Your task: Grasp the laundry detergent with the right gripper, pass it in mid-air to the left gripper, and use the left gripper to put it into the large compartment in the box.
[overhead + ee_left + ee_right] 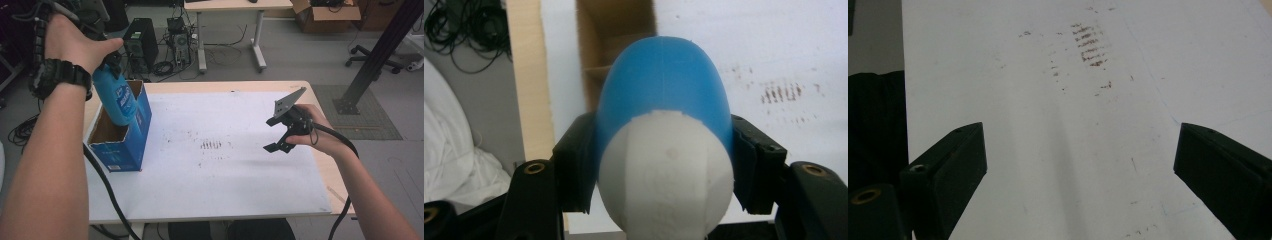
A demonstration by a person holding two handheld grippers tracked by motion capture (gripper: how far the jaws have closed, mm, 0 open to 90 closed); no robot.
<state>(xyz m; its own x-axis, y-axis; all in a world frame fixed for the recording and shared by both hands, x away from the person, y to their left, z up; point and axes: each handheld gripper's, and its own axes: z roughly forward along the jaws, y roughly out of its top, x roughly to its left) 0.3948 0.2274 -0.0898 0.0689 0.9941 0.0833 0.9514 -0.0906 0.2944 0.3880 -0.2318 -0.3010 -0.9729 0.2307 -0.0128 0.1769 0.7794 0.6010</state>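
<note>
blue bottle (pixel 116 100) clamped in my left gripper (pixel 107 62), long axis tilted, base hanging over open box (pixel 120 145) at worktop's 9 o'clock. right gripper (pixel 282 135) wide, empty, at 3 o'clock.

The bottle (pixel 116 100) hangs partly inside the open box (pixel 122 142) at the table's (pixel 240 190) left edge.
</note>
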